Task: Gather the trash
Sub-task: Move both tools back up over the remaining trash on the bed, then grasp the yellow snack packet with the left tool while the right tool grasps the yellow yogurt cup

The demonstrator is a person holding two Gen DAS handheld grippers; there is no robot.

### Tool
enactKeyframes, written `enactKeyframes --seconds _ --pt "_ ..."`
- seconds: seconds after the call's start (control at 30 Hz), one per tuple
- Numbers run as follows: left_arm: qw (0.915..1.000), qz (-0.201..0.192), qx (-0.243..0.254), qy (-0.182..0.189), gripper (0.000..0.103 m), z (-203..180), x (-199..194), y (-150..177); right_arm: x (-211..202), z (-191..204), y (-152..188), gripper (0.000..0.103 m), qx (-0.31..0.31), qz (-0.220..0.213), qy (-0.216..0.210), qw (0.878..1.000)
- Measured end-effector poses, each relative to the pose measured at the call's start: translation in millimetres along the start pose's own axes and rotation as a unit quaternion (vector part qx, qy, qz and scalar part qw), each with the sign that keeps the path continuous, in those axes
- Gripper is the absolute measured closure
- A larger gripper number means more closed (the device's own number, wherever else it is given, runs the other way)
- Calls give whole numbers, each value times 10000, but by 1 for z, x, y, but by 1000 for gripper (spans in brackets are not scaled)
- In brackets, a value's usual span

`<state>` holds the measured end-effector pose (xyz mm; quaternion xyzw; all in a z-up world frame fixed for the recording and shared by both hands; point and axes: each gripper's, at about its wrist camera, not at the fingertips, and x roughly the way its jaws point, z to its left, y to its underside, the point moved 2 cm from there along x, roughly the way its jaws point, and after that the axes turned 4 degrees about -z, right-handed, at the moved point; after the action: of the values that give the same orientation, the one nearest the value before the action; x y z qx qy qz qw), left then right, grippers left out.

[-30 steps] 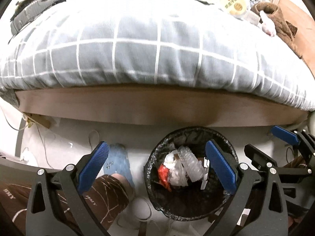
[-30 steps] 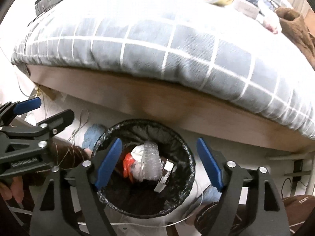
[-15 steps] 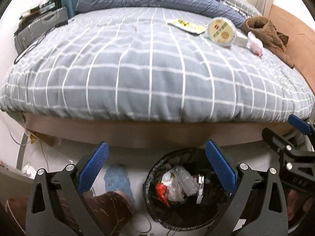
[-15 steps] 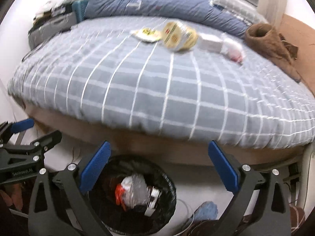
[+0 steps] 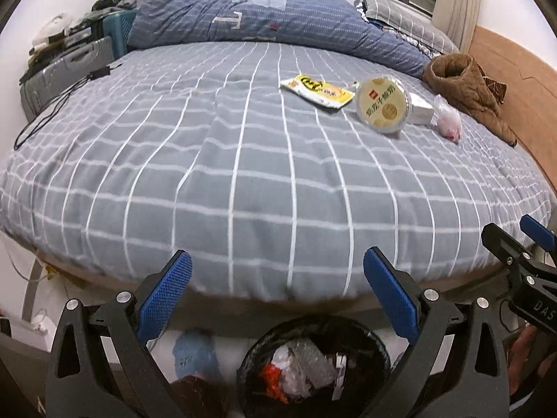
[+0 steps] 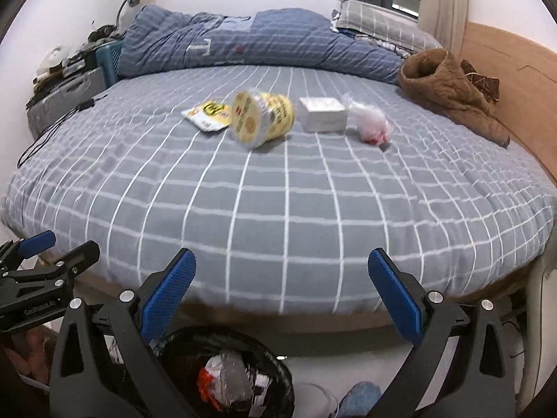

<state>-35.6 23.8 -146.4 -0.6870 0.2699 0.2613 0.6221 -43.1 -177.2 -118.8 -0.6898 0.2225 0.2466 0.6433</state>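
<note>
Black and lined with a bag, the trash bin [image 5: 313,365] at the bottom middle of the left view already has some crumpled trash [image 5: 299,372] in it. Four things still lie on the bed [image 6: 278,202], upper middle of the right view, left to right: yellow packet [image 6: 208,115], noodle cup [image 6: 263,118], white box [image 6: 323,114], small plastic bag [image 6: 370,123]. The left gripper [image 5: 276,299] and right gripper [image 6: 282,299] are both wide open and hold nothing.
</note>
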Motion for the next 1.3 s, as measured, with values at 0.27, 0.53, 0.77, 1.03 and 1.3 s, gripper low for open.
enactKeyframes --seconds 0.27,0.53,0.77,1.03,1.3 --pt "10000 -38 43 -30 6 -11 36 -28 40 -15 -29 8 136 -126 85 9998" --pt "9997 -245 25 -22 6 -20 70 -70 73 -32 -55 8 170 -173 184 9995" --pt "9989 -449 138 -73 6 -26 98 -112 93 -40 -80 8 127 -311 -57 9994" --pt "9990 -407 144 -112 6 -22 143 -157 116 -33 -108 8 -5 -397 -544 9977" --pt "9994 -167 288 -60 6 -20 191 -188 146 -18 -128 8 -255 -280 -1072 9935"
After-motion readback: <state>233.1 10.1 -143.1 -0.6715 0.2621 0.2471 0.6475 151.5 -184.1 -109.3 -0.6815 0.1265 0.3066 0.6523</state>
